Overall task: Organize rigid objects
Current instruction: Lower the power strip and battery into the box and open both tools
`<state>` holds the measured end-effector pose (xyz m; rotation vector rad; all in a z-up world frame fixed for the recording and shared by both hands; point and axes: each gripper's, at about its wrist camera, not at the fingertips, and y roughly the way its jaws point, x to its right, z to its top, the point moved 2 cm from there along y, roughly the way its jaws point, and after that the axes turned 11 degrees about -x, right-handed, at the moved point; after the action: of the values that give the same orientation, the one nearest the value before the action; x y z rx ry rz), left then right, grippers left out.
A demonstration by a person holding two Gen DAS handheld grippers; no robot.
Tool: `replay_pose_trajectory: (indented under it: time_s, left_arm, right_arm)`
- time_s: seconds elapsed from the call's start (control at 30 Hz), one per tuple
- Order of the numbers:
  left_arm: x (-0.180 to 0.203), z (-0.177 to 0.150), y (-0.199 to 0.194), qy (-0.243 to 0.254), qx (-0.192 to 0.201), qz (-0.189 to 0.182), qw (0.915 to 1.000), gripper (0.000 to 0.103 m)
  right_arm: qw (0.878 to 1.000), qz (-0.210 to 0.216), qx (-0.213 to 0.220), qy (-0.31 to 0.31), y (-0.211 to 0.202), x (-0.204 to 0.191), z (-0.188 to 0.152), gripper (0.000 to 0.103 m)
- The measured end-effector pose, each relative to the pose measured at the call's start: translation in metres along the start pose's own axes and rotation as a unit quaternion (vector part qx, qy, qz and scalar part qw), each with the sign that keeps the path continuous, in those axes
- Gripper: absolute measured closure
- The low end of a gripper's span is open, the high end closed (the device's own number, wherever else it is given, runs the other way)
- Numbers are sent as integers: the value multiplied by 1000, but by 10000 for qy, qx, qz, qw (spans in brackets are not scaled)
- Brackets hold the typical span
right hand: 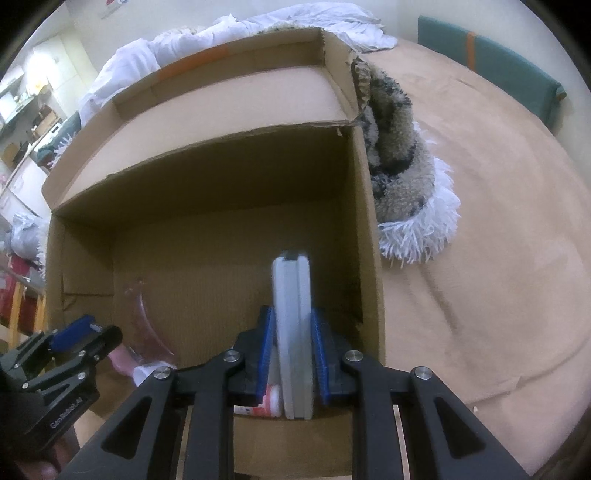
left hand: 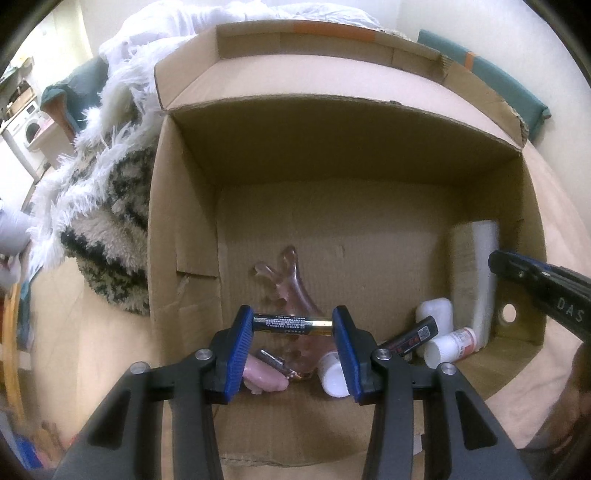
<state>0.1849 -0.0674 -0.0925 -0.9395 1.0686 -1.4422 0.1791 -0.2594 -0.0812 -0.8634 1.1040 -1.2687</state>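
Observation:
My left gripper (left hand: 292,325) is shut on a black and gold battery (left hand: 291,324), held crosswise between the blue pads above the floor of an open cardboard box (left hand: 184,206). My right gripper (right hand: 291,349) is shut on a flat grey-white case (right hand: 291,314), held on edge inside the same box (right hand: 369,258) by its right wall; the case also shows in the left wrist view (left hand: 476,273). On the box floor lie a clear pink curved piece (left hand: 291,280), a second battery (left hand: 275,363), a pink item (left hand: 264,376), white pill bottles (left hand: 450,345) and a black device (left hand: 410,338).
The box sits on a tan bed cover (right hand: 498,221). A fluffy black and white throw (left hand: 107,206) lies against the box's outer side, with white cloth (left hand: 159,26) behind it. A green headboard (right hand: 491,62) stands at the back. A washing machine (left hand: 26,129) is far left.

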Motion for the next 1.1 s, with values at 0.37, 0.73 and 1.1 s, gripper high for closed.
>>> replay_pose_trajectory:
  time_s: [0.37,0.73,1.1]
  left_arm:
    - [1,1,-7,-44,18,52,10000,35]
    - [8,-4,-21,28,180,73,9998,33]
    - [-3,-14,-42,64,326,88,9994,33]
  right_arm:
    - [9971,754,127,24,-12,-7,0,24]
    - [9956,892,268,-86,-19,-11,1,19]
    - [9963,772,346,-152,-33,-9,-10,19]
